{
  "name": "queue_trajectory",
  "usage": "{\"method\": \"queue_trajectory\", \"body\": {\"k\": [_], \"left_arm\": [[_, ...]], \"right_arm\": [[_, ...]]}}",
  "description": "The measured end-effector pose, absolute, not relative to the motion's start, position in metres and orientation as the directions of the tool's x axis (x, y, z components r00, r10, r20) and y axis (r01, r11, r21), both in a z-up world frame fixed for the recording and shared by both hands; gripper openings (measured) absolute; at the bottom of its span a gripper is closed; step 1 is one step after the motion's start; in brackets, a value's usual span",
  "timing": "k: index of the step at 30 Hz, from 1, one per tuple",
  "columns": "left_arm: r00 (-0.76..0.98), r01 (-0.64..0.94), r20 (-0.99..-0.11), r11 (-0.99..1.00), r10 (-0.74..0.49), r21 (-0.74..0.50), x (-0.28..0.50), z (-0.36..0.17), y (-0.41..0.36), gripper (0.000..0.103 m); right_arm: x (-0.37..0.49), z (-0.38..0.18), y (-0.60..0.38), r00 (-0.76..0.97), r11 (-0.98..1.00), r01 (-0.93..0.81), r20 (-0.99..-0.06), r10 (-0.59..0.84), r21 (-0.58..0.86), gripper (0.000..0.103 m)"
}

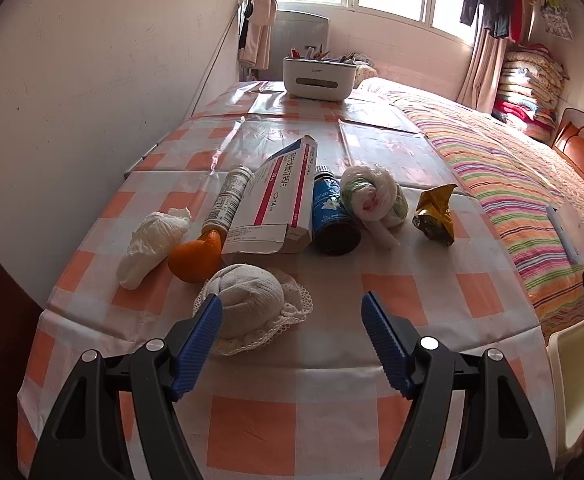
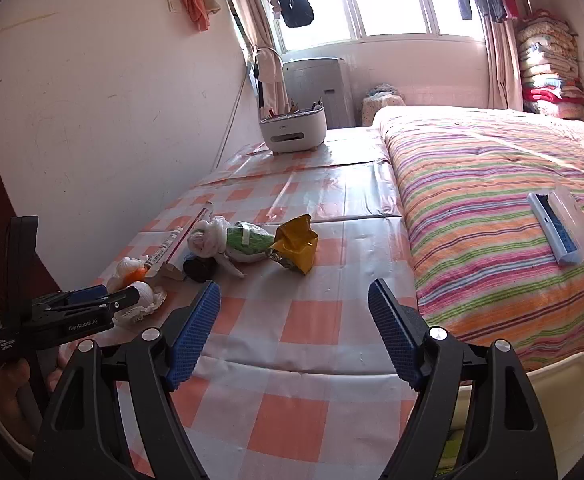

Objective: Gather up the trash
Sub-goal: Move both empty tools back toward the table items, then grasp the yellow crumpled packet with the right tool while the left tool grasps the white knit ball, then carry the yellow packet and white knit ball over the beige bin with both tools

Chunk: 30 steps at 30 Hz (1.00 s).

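Two pairs of blue-padded fingers, left gripper (image 1: pixel 292 312) and right gripper (image 2: pixel 294 300), spread wide and grasping nothing, poised at the near edge of an orange-and-white checked table (image 1: pixel 252 428) strewn with trash. Directly ahead of the left fingers, partly behind the left pad: a balled white cloth on a lace doily (image 1: pixel 252 308). Beyond it, an orange fruit peel (image 1: pixel 194 260), a crumpled white tissue (image 1: pixel 152 246), a small labelled white bottle (image 1: pixel 228 200), a white-and-pink flattened medicine carton (image 1: pixel 276 204), a dark blue bottle lying on its side (image 1: pixel 334 216), a knotted white-and-green plastic bag (image 1: pixel 372 196) and, well ahead of the right fingers, a crumpled gold foil wrapper (image 2: pixel 294 246). Judged stage: approach, nothing yet collected. Next move, by the look of it: advancing the left fingers around the cloth ball and clenching gently on soft, yielding material; then carrying it to a bin. At the lower right corner, below the table edge, a cream plastic bin (image 2: pixel 564 396), cut off by the frame and part-hidden behind the right fingers; contents unclear. Carton print unreadable. Hand on the left gripper glimpsed only at the frame edge.
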<state>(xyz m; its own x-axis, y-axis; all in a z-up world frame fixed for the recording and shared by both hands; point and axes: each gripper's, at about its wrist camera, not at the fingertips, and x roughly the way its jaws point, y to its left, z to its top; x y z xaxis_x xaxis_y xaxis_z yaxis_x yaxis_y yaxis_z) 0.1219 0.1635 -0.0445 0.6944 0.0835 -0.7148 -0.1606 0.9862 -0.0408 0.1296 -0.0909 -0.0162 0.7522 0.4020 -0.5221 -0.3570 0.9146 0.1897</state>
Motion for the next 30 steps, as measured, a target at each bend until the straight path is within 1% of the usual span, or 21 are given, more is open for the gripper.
{"method": "queue_trajectory", "body": {"k": [4,7,13,15,18,23,24,25,26,27,28,29,30], "left_arm": [[0.672,-0.162,-0.735,0.987,0.094,-0.022,0.134,-0.051,0.168,0.07],[0.654,-0.174,-0.752,0.984,0.086,-0.039,0.141,-0.056,0.175,0.07],[0.63,-0.183,-0.773,0.982,0.077,-0.051,0.151,-0.061,0.185,0.07],[0.625,-0.19,-0.776,0.981,0.081,-0.051,0.153,-0.062,0.186,0.07],[0.616,-0.184,-0.782,0.983,0.099,-0.021,0.158,-0.065,0.184,0.07],[0.614,-0.18,-0.784,0.983,0.094,-0.023,0.161,-0.068,0.183,0.07],[0.614,-0.179,-0.784,0.984,0.095,-0.021,0.161,-0.068,0.183,0.07],[0.615,-0.18,-0.783,0.983,0.096,-0.021,0.161,-0.068,0.183,0.069],[0.614,-0.182,-0.783,0.983,0.099,-0.019,0.16,-0.069,0.183,0.064],[0.616,-0.185,-0.781,0.983,0.103,-0.016,0.159,-0.068,0.183,0.059],[0.62,-0.186,-0.778,0.982,0.102,-0.02,0.158,-0.067,0.184,0.05],[0.624,-0.185,-0.776,0.982,0.09,-0.034,0.157,-0.066,0.186,0.047],[0.625,-0.182,-0.777,0.982,0.075,-0.052,0.156,-0.065,0.188,0.046]], "right_arm": [[0.166,-0.023,-0.06,0.719,0.908,-0.396,-0.569,0.399,0.136,0.076],[0.195,-0.036,-0.048,0.696,0.914,-0.394,-0.616,0.368,0.101,0.076],[0.251,-0.066,-0.034,0.629,0.924,-0.37,-0.705,0.327,0.098,0.076],[0.265,-0.072,-0.031,0.622,0.929,-0.358,-0.719,0.309,0.089,0.076],[0.286,-0.083,-0.027,0.588,0.935,-0.337,-0.751,0.302,0.113,0.076],[0.305,-0.101,-0.023,0.542,0.935,-0.329,-0.785,0.301,0.131,0.075],[0.307,-0.103,-0.023,0.534,0.935,-0.327,-0.79,0.301,0.136,0.071],[0.308,-0.103,-0.023,0.545,0.937,-0.326,-0.786,0.292,0.122,0.068],[0.308,-0.103,-0.023,0.545,0.937,-0.331,-0.787,0.288,0.114,0.048],[0.307,-0.102,-0.024,0.546,0.935,-0.335,-0.785,0.291,0.113,0.037],[0.307,-0.102,-0.026,0.54,0.932,-0.336,-0.783,0.307,0.134,0.034],[0.305,-0.102,-0.028,0.54,0.931,-0.333,-0.779,0.319,0.15,0.03],[0.303,-0.101,-0.03,0.544,0.931,-0.331,-0.776,0.32,0.153,0.028]]}}
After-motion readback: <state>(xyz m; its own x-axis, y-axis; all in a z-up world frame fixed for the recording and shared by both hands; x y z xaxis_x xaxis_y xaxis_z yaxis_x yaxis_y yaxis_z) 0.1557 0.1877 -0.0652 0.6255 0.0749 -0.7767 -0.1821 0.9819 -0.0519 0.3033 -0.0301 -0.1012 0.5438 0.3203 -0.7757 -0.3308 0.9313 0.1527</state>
